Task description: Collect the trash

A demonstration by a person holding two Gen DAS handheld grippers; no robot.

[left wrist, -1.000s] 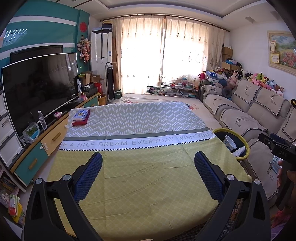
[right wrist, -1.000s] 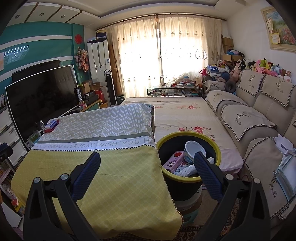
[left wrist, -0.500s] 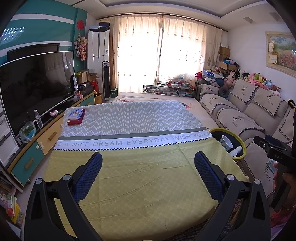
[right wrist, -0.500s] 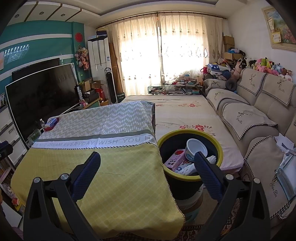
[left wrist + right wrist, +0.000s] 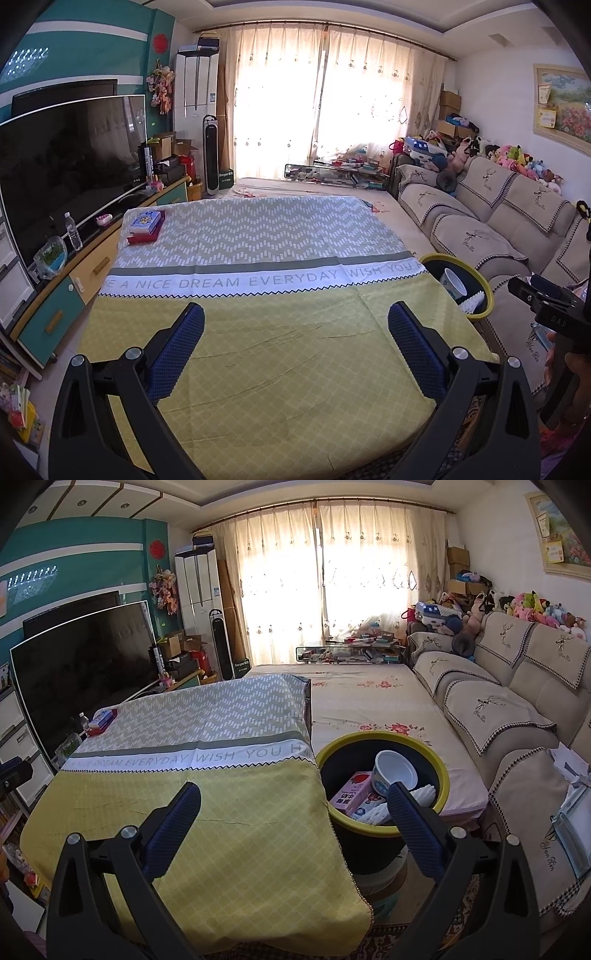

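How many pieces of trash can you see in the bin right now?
3 visible: a white paper cup at the back, a pink carton on the left, and a white ridged piece on the right. The bin wall may hide more.

— What's at twelve o'clock?
— Bright curtained window (image 5: 325,107).
— And the sides?
— Dark television (image 5: 70,162) on a teal wall (image 5: 88,48) at nine, beige sofa (image 5: 491,221) at three.

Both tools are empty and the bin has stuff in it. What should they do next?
Probably reach the left tool forward toward the boxes at the table's far left corner, if they are trash. Both tools are open and empty, the right tool too. The bin already holds a cup and a pink carton, and the tablecloth shows nothing else.
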